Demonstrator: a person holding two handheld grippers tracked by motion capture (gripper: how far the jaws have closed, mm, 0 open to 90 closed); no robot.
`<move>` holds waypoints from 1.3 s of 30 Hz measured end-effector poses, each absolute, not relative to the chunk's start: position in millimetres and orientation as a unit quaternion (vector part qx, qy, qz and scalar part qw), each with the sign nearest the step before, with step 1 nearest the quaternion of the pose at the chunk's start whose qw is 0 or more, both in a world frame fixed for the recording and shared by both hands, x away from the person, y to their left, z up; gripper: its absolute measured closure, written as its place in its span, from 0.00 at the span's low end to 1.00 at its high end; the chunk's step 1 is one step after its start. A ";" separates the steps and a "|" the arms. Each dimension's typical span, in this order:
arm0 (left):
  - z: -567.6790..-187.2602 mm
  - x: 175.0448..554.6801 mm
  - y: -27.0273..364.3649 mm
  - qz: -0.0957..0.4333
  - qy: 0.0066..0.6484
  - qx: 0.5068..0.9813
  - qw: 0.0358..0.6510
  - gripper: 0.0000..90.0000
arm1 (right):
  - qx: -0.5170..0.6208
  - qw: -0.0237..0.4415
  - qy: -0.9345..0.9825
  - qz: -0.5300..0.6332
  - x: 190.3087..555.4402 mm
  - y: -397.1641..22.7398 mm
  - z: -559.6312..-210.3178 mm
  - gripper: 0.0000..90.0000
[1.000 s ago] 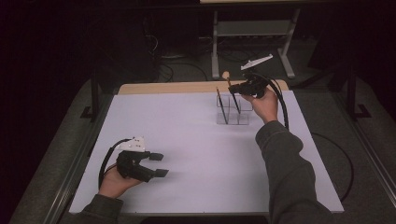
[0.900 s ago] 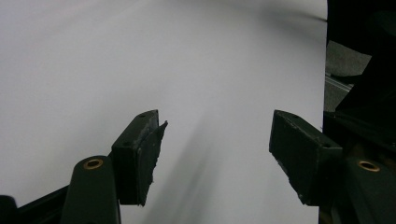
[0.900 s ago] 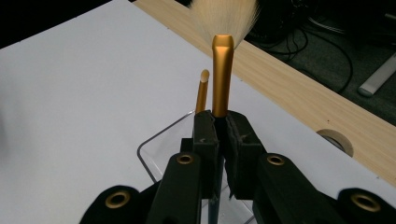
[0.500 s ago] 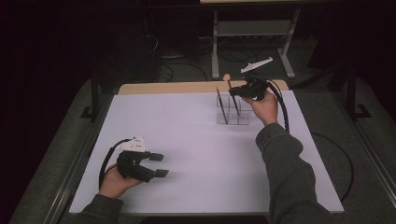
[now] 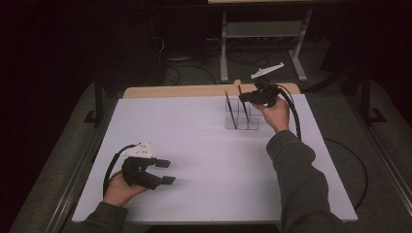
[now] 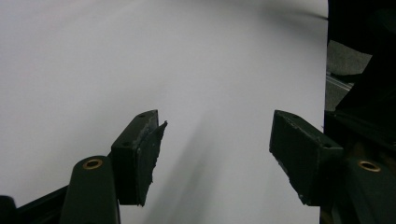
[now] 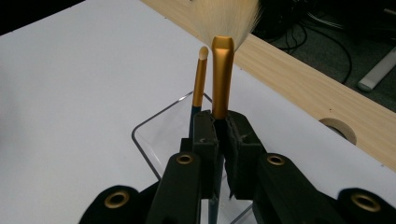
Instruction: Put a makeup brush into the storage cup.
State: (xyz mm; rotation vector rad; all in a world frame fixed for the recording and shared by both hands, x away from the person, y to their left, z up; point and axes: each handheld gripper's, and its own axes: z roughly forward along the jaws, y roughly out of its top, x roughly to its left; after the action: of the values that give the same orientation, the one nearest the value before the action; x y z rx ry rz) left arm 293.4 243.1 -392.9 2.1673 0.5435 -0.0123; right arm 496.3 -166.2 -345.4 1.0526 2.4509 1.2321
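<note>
At far right of the surface [image 5: 194, 145], right gripper [image 7: 223, 135] pinched a brush [image 7: 222, 74] standing in a clear holder [image 5: 241, 116] beside 1 thinner brush [image 7: 200, 77]. Left gripper [image 5: 165, 171] rested near front, jaws spread, holding nothing.

A dim lab: white-topped table [image 5: 204, 160], floor cables [image 5: 194, 73], metal stand [image 5: 265, 34] behind.

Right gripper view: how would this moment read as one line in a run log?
right tool: shut on big brush | small brush: in clear holder | left tool: open over white table
</note>
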 end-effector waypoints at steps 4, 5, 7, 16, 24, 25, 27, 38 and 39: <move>-393.2 293.6 243.2 -0.005 0.219 0.872 0.437 0.37 | 0.357 0.102 0.830 0.417 496.5 -166.4 -347.8 0.92; -393.4 293.9 243.4 -0.005 0.219 0.873 0.437 0.37 | 0.358 0.101 0.830 0.416 496.4 -166.4 -348.3 0.92; -393.6 294.1 243.7 -0.005 0.219 0.872 0.437 0.37 | 0.357 0.101 0.831 0.415 496.7 -166.4 -349.8 0.92; -393.7 293.9 243.5 -0.006 0.220 0.871 0.439 0.37 | 0.361 0.097 0.831 0.411 497.0 -167.3 -354.6 0.92; -393.9 293.7 243.5 -0.006 0.219 0.871 0.439 0.36 | 0.355 0.098 0.832 0.415 496.9 -166.2 -358.2 0.91; -393.8 293.7 243.6 -0.006 0.219 0.871 0.439 0.36 | 0.357 0.097 0.830 0.417 496.6 -166.3 -358.8 0.91; -393.9 293.6 243.8 -0.005 0.220 0.871 0.440 0.36 | 0.358 0.095 0.830 0.417 496.4 -166.7 -361.0 0.91; -394.3 293.6 243.3 -0.005 0.220 0.872 0.438 0.36 | 0.369 0.093 0.828 0.411 493.0 -171.2 -366.8 0.91; -394.3 293.5 243.3 -0.006 0.220 0.872 0.438 0.36 | 0.368 0.094 0.829 0.411 492.9 -171.7 -367.3 0.91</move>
State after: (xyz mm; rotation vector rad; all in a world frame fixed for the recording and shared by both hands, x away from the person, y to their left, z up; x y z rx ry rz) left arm 293.5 243.3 -394.3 2.1676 0.5464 -0.0139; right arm 492.9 -171.7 -367.3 1.0916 2.4591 1.2188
